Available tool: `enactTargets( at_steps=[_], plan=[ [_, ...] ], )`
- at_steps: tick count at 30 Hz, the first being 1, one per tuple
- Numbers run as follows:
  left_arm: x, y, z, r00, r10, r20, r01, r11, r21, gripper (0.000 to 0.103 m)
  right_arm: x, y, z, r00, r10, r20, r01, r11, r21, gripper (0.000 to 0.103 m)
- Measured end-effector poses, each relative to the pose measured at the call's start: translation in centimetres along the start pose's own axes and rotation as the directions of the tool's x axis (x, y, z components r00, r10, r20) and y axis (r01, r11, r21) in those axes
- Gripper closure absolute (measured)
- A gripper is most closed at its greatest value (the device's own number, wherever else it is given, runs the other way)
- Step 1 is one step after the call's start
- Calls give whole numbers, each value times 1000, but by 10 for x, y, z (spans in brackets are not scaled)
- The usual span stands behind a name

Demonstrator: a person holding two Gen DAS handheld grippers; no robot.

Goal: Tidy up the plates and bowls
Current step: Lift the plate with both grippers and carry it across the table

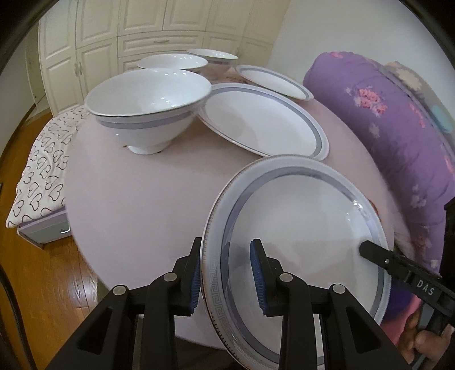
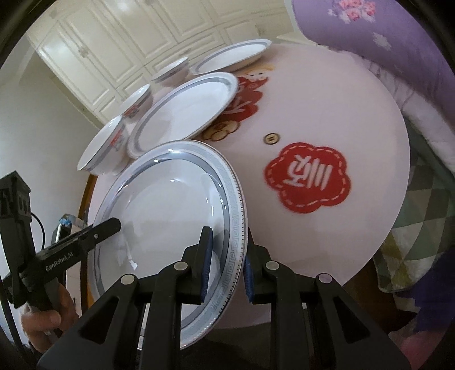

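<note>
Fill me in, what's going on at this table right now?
A person holds one patterned-rim plate with both grippers: the left gripper clamps one edge, the right gripper the opposite edge. The plate is over the near side of the round pink table. Two more plates and three bowls sit farther back, not yet stacked.

Round pink table [image 1: 136,205], purple floral quilt [image 1: 384,113], white panelled wardrobe [image 1: 142,25], wooden floor [image 1: 42,279]

You have three plates: one patterned-rim plate [image 1: 298,227] and two grey-banded plates [image 1: 264,119] [image 1: 273,81]. You have three bowls [image 1: 148,105] [image 1: 173,62] [image 1: 213,55], two tongs [image 1: 227,279] [image 2: 226,267] and one counter [image 1: 142,205].
</note>
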State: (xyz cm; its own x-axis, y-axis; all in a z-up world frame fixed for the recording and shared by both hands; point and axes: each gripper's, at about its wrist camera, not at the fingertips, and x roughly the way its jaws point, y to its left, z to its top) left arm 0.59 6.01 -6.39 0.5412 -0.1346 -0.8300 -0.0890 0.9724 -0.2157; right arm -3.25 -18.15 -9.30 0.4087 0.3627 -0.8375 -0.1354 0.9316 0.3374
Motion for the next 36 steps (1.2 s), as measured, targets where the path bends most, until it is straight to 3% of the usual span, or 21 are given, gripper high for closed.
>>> enactTargets(
  at_steps=[14, 23, 29, 36],
  plan=[
    [37, -17, 23, 999, -40, -7, 40, 999, 19, 71, -6, -24, 13, 1000, -14, 15, 14, 998, 61, 81],
    [61, -58, 33, 995, -90, -35, 92, 993, 77, 71, -30, -60, 10, 997, -59, 48, 52, 989, 138, 81],
    [84, -94, 56, 994, -112, -13, 113, 986, 119, 71, -41, -91, 37, 990, -105, 95, 90, 984, 157, 81],
    [126, -112, 69, 995, -99, -28, 102, 986, 129, 71, -28, -120, 53, 989, -116, 91, 100, 982, 161, 81]
  ],
)
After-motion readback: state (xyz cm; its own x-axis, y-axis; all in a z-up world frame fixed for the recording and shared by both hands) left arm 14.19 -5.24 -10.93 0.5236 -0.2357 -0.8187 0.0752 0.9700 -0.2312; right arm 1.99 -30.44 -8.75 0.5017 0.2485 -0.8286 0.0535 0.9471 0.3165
